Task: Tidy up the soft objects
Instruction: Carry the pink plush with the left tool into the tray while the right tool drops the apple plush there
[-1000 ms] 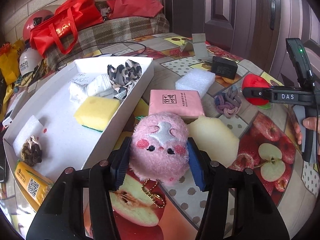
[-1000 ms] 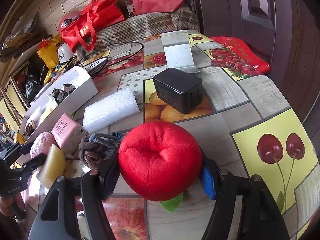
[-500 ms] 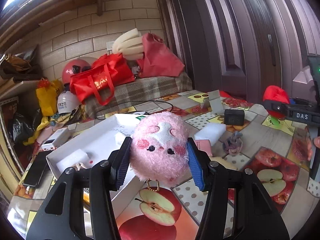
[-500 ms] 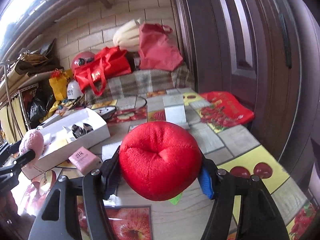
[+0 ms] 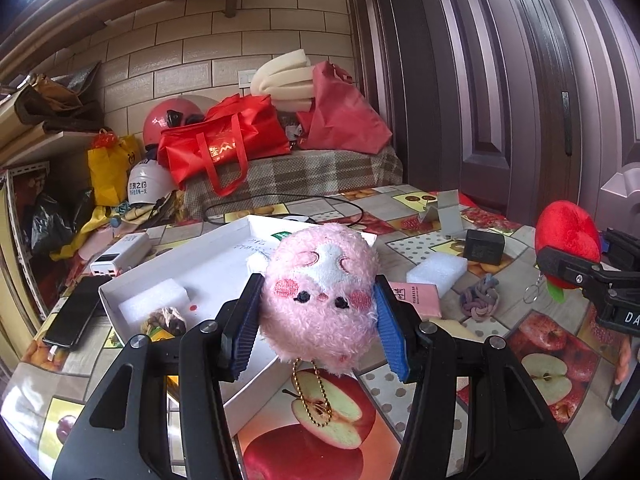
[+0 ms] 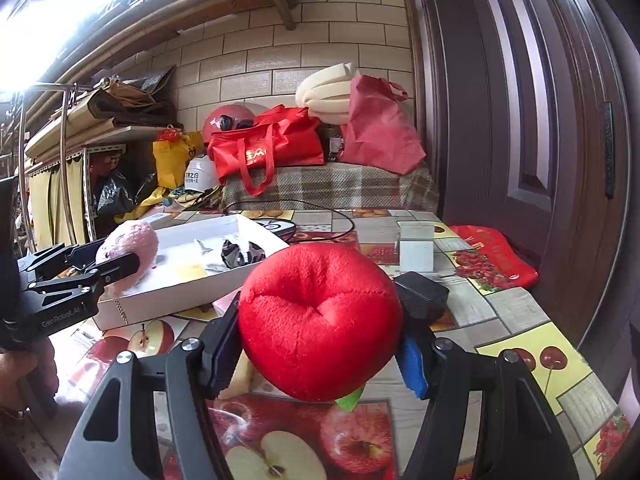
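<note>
the left claw point(image 5: 318, 316) is clamped on a pink plush keychain point(image 5: 320, 300) above the white box point(image 5: 168, 256); the right claw point(image 6: 320, 344) squeezes a red plush apple point(image 6: 320, 320) over the tabletop point(image 6: 516, 304). both look light and squashy, best gripped across their middles.

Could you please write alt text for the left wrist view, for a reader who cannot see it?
The left gripper holds a pink plush toy above a fruit-patterned table, in front of a white box. At the right edge, the right gripper holds a red plush apple.
</note>
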Tool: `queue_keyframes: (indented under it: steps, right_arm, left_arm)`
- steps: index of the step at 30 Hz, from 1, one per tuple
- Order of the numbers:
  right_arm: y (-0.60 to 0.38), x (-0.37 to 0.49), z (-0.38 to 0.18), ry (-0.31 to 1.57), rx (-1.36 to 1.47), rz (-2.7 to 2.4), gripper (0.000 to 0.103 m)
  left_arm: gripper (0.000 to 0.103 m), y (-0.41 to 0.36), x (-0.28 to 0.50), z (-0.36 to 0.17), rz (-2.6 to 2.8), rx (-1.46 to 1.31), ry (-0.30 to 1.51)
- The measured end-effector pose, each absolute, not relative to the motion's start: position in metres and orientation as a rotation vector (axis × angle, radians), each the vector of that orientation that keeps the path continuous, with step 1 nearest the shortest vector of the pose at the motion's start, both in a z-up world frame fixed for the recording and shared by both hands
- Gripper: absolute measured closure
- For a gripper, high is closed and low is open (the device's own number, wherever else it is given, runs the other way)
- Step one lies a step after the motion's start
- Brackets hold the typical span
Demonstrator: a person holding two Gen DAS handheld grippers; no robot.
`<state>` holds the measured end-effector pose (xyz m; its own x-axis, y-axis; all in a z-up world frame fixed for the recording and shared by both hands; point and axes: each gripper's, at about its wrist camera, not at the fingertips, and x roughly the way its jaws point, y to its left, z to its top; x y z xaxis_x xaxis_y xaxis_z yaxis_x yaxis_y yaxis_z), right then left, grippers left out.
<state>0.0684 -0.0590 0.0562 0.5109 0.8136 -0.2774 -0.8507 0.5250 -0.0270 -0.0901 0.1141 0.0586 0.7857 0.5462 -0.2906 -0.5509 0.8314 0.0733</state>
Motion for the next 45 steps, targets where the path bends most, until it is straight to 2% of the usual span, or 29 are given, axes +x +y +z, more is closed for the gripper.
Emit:
queue_keyframes:
  steps: [20,31,45]
  right_arm:
    - [-0.005,0.025,0.051,0.241,-0.226,1.118,0.037]
    - [0.044,0.01,0.05,0.263,-0.237,1.171,0.037]
    - [0.127,0.0,0.051,0.258,-0.276,1.191,0.037]
  left_arm:
    - [0.05,0.135,-0.113,0.059,0.638,-0.069,0.3]
    - [0.049,0.203,-0.156,0.055,0.811,-0.136,0.305]
    - [0.049,0.261,-0.121,0.049,0.849,-0.132,0.376]
